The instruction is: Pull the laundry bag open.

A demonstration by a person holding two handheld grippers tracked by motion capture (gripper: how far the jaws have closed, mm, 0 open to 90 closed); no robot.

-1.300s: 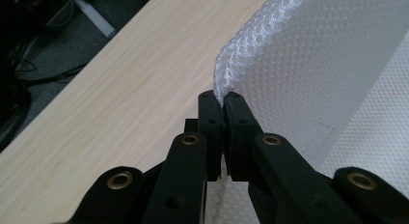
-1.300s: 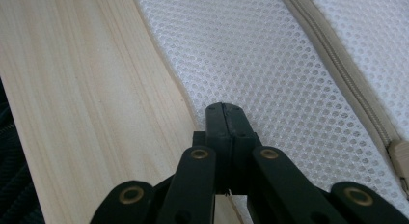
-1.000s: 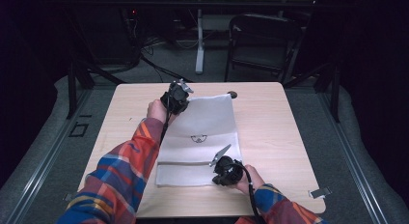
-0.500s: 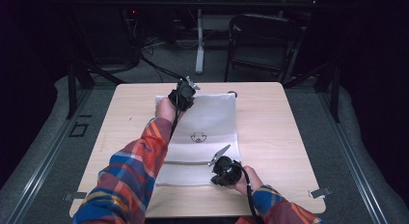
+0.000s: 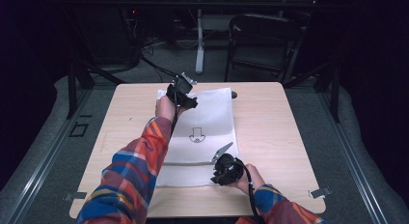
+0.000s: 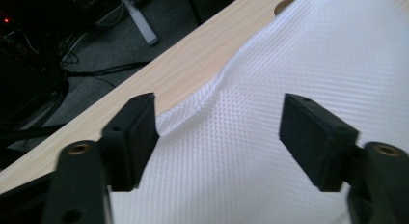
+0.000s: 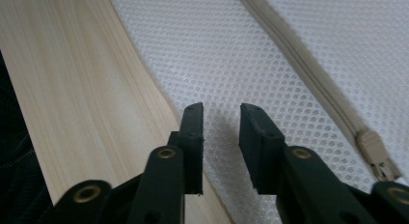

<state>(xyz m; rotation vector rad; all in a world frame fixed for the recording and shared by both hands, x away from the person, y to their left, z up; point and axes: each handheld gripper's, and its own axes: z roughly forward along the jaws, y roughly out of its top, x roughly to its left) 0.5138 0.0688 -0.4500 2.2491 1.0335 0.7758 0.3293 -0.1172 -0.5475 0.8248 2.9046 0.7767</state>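
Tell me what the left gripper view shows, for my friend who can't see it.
Two black tool jaws stand wide open over a white mesh bag, having just been opening, with nothing pinched between them. The bag's rumpled edge lies on a light wooden table; beyond it are dark floor and cables.

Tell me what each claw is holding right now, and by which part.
Nothing is held. The left claw has just opened over the far edge of the white mesh bag; the right claw has just parted slightly over its near edge.

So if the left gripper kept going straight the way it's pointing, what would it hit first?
Most likely the white mesh bag, near its rippled far edge: the left gripper points onto it with jaws open. How far above it hangs is unclear.
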